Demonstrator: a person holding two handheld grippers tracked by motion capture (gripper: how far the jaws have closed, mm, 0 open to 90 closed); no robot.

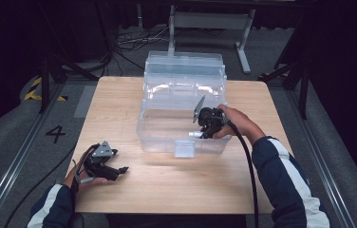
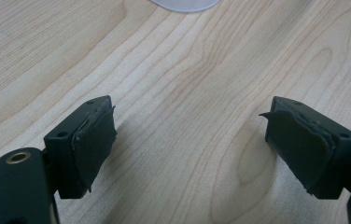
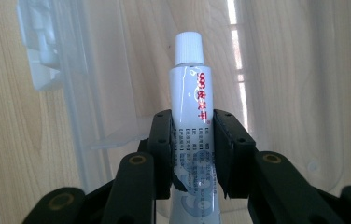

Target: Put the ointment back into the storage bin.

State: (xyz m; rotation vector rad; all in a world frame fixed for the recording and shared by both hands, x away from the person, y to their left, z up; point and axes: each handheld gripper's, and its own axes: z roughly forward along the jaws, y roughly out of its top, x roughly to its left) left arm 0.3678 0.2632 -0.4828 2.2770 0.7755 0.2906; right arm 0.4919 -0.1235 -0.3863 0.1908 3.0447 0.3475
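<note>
My right gripper (image 3: 193,140) is shut on a white tube (image 3: 191,107) with a white screw cap and red print. The tube points away from me, over the floor of a clear plastic box (image 3: 52,56). From above, the right gripper (image 1: 204,130) hangs over the box's front right part, with the tube (image 1: 194,135) sticking out to the left. The box (image 1: 167,137) stands open in the middle of the wooden table, lid tipped back. My left gripper (image 1: 119,171) rests low at the table's front left, jaws wide apart with bare wood (image 2: 187,140) between the pads (image 2: 94,140).
The box's lid (image 1: 184,71) stands up at the back. A latch tab (image 1: 184,148) hangs on the box's front wall. A cable (image 1: 245,156) trails from the right gripper along the sleeve. A metal stand (image 1: 210,23) is on the floor behind the table.
</note>
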